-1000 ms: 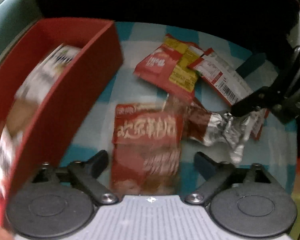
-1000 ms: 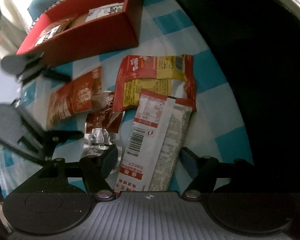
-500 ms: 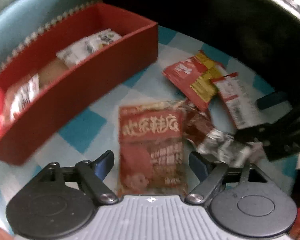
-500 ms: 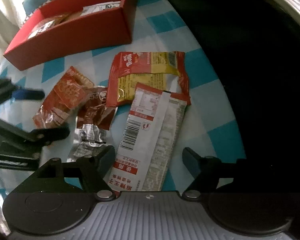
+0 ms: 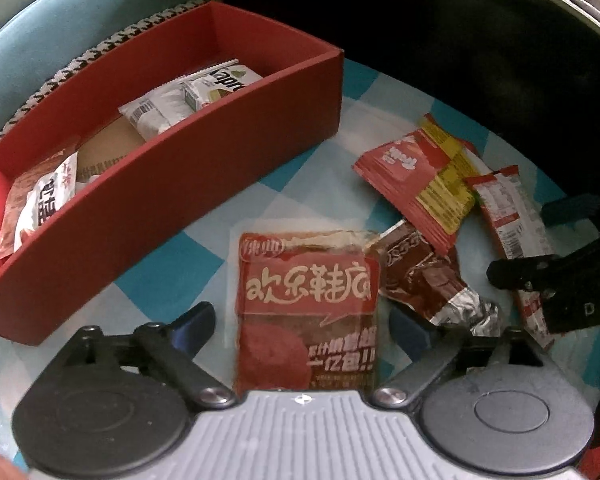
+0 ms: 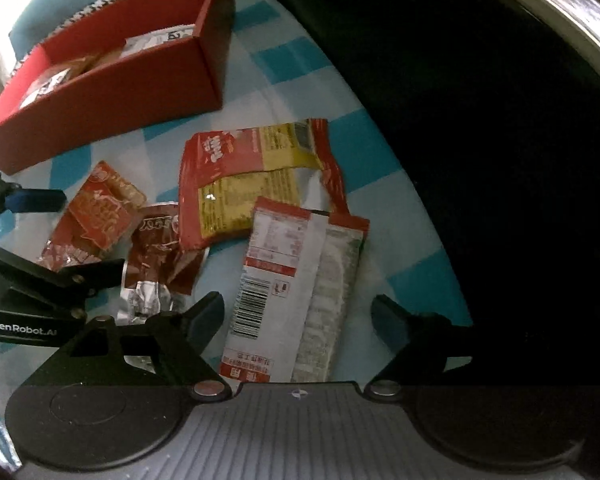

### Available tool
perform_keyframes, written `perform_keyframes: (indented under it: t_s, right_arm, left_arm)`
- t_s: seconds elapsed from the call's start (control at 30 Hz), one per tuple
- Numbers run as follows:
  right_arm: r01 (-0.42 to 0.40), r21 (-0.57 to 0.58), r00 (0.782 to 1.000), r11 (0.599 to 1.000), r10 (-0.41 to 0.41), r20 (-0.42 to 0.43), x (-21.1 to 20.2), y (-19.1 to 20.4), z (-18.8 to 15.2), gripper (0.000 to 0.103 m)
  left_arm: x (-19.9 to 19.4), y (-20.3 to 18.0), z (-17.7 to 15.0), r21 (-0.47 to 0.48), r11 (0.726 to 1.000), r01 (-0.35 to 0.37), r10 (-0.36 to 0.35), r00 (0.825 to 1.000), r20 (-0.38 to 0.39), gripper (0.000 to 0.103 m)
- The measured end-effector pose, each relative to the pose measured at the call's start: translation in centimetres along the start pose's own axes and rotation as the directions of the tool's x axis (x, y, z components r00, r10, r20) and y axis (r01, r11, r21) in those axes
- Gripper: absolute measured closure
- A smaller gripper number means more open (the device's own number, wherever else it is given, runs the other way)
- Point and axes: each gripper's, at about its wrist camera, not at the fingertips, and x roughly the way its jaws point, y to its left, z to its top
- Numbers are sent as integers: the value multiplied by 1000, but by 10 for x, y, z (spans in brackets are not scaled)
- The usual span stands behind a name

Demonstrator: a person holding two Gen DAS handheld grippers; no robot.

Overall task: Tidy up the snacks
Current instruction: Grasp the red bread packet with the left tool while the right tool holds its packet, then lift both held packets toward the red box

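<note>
My left gripper (image 5: 302, 322) is open, its fingers on either side of a red snack packet with white Chinese letters (image 5: 306, 304) lying flat on the checked cloth. My right gripper (image 6: 300, 314) is open around the near end of a long red-and-white packet (image 6: 296, 292). A brown foil packet (image 5: 424, 280) lies between the two packets. A red-and-yellow packet (image 6: 252, 176) lies beyond. A red box (image 5: 188, 168) at the left holds a white packet (image 5: 192, 96) and a red-and-white one (image 5: 40, 196).
The table has a blue-and-white checked cloth (image 5: 308, 152). Its rounded edge drops into a dark space at the right (image 6: 480, 160). A teal chair back (image 5: 28, 52) stands behind the box.
The left view has swung back and steadied, so the red box now shows whole. My right gripper has edged forward over the long packet. No packet has moved.
</note>
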Motion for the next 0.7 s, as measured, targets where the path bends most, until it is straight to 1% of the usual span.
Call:
perform_keyframes:
  t_s: [0.07, 0.13, 0.17, 0.2, 0.23, 0.27, 0.3, 0.37, 0.5, 0.6, 0.7]
  right_arm:
    - [23, -16, 1000, 1000, -22, 20, 0, 3, -2, 19]
    - [41, -56, 998, 998, -38, 43, -3, 9, -8, 25]
    - [35, -66, 998, 997, -31, 51, -7, 12, -10, 35]
    - [24, -66, 998, 998, -21, 54, -9, 13, -11, 39]
    - [21, -55, 998, 998, -18, 54, -10, 13, -11, 39]
    - [19, -47, 999, 999, -16, 51, -11, 13, -10, 41]
    - [9, -41, 999, 999, -7, 48, -12, 13, -9, 43]
    - [-16, -37, 999, 999, 17, 47, -16, 15, -8, 44]
    - [-42, -32, 996, 999, 45, 83, -26, 21, -7, 44]
    - [-79, -21, 989, 997, 81, 127, -39, 24, -7, 44]
    - [-109, -49, 979, 993, 116, 168, -50, 36, -2, 44]
  left_arm:
    - [-1, -1, -1, -9, 1000, -10, 10, 1000, 12, 14]
    - [-2, -4, -3, -17, 1000, -22, 23, 999, 22, 18]
    - [-5, -5, -3, -13, 1000, -20, 20, 999, 26, 27]
    - [-7, -6, -2, -8, 1000, -16, 17, 999, 28, 35]
    - [-10, -6, -1, -11, 1000, -11, 11, 1000, 26, 36]
    - [-12, -5, -1, -14, 1000, -2, 3, 1000, 29, 41]
    - [-14, -4, -1, -17, 1000, 7, -6, 1000, 29, 43]
    - [-17, -1, -2, -35, 999, -2, 3, 1000, 15, 43]
    - [-27, 9, -11, -87, 996, -30, 30, 1000, -4, 44]
    - [-40, 15, -17, -131, 991, -25, 27, 999, 16, 44]
    - [-55, 19, -20, -176, 984, -31, 40, 998, 47, 44]
